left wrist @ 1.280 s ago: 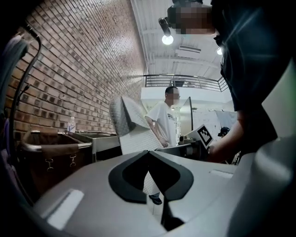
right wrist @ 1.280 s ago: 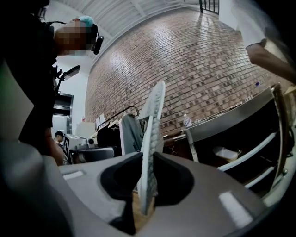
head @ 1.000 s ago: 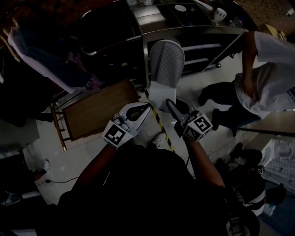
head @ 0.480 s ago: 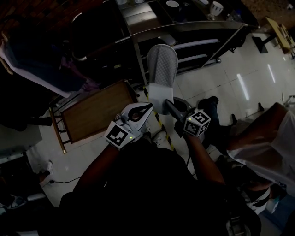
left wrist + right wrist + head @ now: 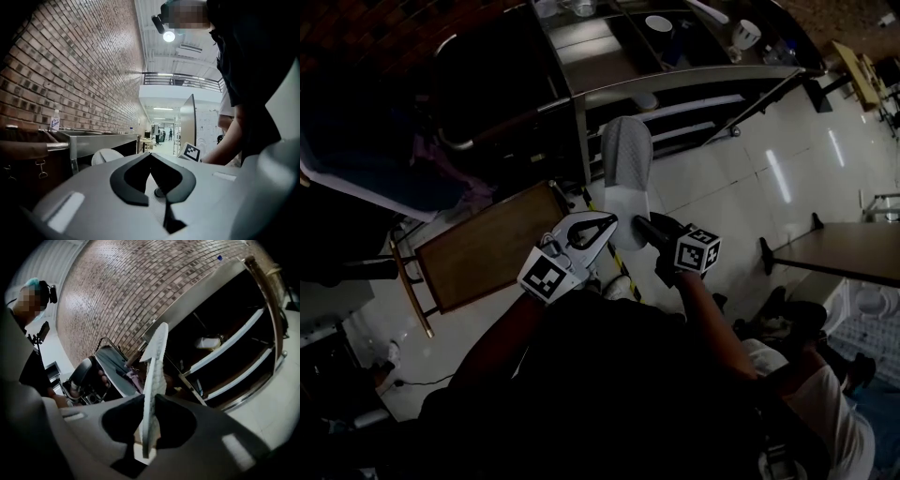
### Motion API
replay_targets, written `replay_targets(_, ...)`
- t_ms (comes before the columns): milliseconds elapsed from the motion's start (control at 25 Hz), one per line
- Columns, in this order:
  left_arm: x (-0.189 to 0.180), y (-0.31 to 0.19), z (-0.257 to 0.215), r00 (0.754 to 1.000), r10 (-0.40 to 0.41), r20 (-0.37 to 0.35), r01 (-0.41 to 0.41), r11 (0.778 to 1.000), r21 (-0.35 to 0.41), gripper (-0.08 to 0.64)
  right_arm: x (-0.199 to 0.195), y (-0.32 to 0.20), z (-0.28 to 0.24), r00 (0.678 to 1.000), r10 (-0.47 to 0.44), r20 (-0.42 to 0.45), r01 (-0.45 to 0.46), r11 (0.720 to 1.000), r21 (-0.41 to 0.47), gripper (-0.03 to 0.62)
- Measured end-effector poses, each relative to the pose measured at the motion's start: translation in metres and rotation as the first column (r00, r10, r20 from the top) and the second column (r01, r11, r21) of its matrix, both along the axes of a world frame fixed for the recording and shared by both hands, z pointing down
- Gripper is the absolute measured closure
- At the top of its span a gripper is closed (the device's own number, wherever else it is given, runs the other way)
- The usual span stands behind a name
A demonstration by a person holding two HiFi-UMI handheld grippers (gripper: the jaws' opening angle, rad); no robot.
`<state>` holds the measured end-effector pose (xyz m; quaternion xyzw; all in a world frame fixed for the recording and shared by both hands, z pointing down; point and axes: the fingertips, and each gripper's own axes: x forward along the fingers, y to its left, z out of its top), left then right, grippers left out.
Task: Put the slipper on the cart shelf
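A pale grey-white slipper (image 5: 625, 173) sticks up and forward from my right gripper (image 5: 638, 224), whose jaws are shut on its heel end. In the right gripper view the slipper (image 5: 154, 366) stands edge-on between the dark pads (image 5: 173, 420), its toe towards the steel cart's shelves (image 5: 234, 352). The cart (image 5: 675, 86) stands just beyond the slipper's toe, with open shelves below its top. My left gripper (image 5: 607, 223) hovers beside the slipper's heel, shut, with nothing in it. From the left gripper view, the slipper (image 5: 105, 157) shows past the closed jaws.
A wooden tray on a stand (image 5: 487, 246) sits left of the grippers. Bowls and cups (image 5: 658, 22) rest on the cart top, and a pale object (image 5: 206, 342) lies on a shelf. Yellow-black tape (image 5: 630, 281) runs across the floor. A table (image 5: 848, 253) stands at the right, a person (image 5: 811, 403) at lower right.
Both grippers and the slipper have shifted slightly up and towards the cart. The person in white at the right has moved down to the lower right, uncovering a table.
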<state>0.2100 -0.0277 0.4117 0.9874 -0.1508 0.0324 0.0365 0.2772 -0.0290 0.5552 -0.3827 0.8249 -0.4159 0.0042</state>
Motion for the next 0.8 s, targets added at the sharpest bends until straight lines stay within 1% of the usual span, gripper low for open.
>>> replay_targets(200,-0.01,-0.018,0.012,1.0,0.027,-0.004,-0.027,1.0,-0.006,0.558,-0.004,-0.018,0.022,1.0,0.017,0.005,-0.017,0.999,-0.05,0.529)
replay_targets(280,-0.014,-0.027,0.015,1.0,0.021,-0.005,-0.021,1.0,-0.015,0.558,-0.003,-0.027,0.027,1.0,0.027,-0.005,-0.027,0.998,-0.062,0.529)
replay_targets(480,-0.015,-0.042,0.019,1.0,0.012,0.001,-0.012,1.0,-0.016,0.558,-0.001,-0.047,0.04,1.0,0.024,0.009,-0.023,0.995,-0.098,0.528)
replay_targets(640,-0.006,-0.056,0.02,1.0,0.004,0.007,-0.004,1.0,-0.001,0.558,0.005,-0.067,0.053,1.0,0.003,0.021,0.0,0.992,-0.126,0.529)
replay_targets(720,0.0,-0.064,0.021,1.0,-0.011,0.01,0.011,1.0,-0.002,0.558,0.007,-0.076,0.061,0.999,-0.019,0.034,0.024,0.989,-0.145,0.528)
replay_targets(800,0.006,-0.073,0.022,0.999,-0.034,0.012,0.034,0.999,-0.008,0.558,0.013,-0.088,0.067,0.999,-0.039,0.028,0.043,0.987,-0.155,0.529)
